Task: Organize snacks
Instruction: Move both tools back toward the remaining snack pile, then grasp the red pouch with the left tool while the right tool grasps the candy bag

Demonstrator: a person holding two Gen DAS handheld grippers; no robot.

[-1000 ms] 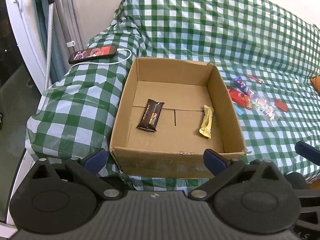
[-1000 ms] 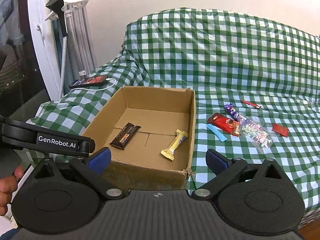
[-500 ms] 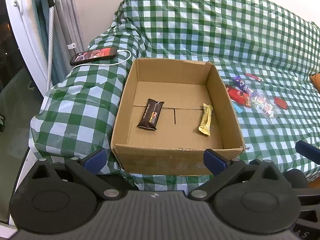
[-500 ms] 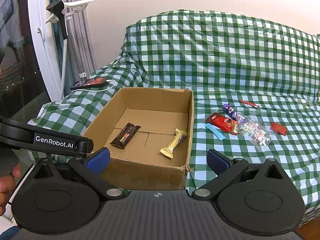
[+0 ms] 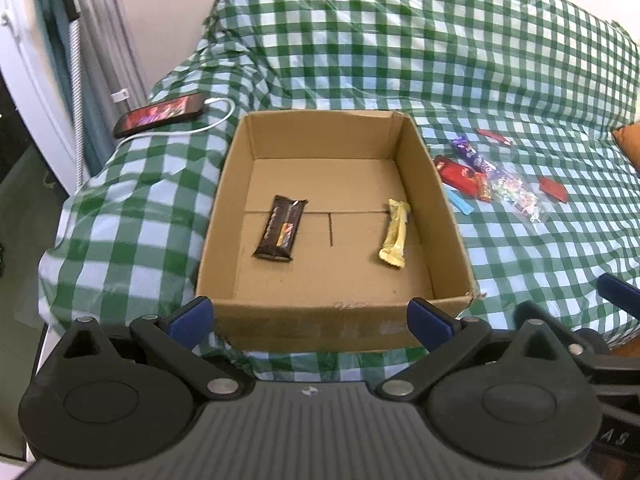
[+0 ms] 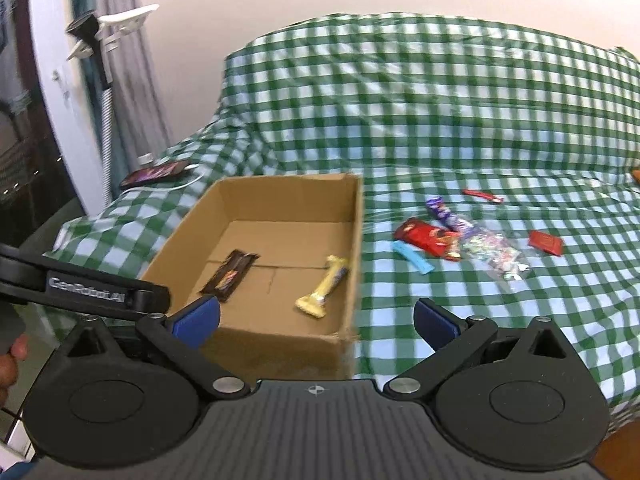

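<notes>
- Left wrist view: left tongs (image 5: 310,316) stand with their blue-tipped fingers (image 5: 188,316) wide apart, clamped on nothing, hovering at the near wall of an open brown cardboard box (image 5: 436,204).
- Box rests on a surface draped in a green-and-white checked cloth (image 5: 132,208).
- Inside the box, a dark brown wrapped chocolate bar (image 5: 281,228) lies flat on the left of the floor; a yellow wrapped bar (image 5: 395,233) lies flat on the right. The two are well apart.
- Outside the box, just beside its right wall, loose snacks lie on the cloth: a red flat packet (image 5: 456,172), a purple wrapped bar (image 5: 470,154), a light blue stick (image 5: 460,203), a clear bag of mixed sweets (image 5: 516,196), a small red square sachet (image 5: 553,189) and a thin red stick (image 5: 494,136).
- A black phone with lit screen (image 5: 160,114) lies on the cloth beyond the box's left corner, with a white cable (image 5: 218,118) plugged in.
- Right wrist view: right tongs (image 6: 316,320) are likewise spread apart and empty, held before the box's near right corner; picture is somewhat blurred.
- The left gripper's black arm marked GenRobot.AI (image 6: 86,286) shows at the left edge, with part of a person's hand (image 6: 10,364) below it.
- The loose snacks lie to the right of the box, well ahead of the right tongs.
</notes>
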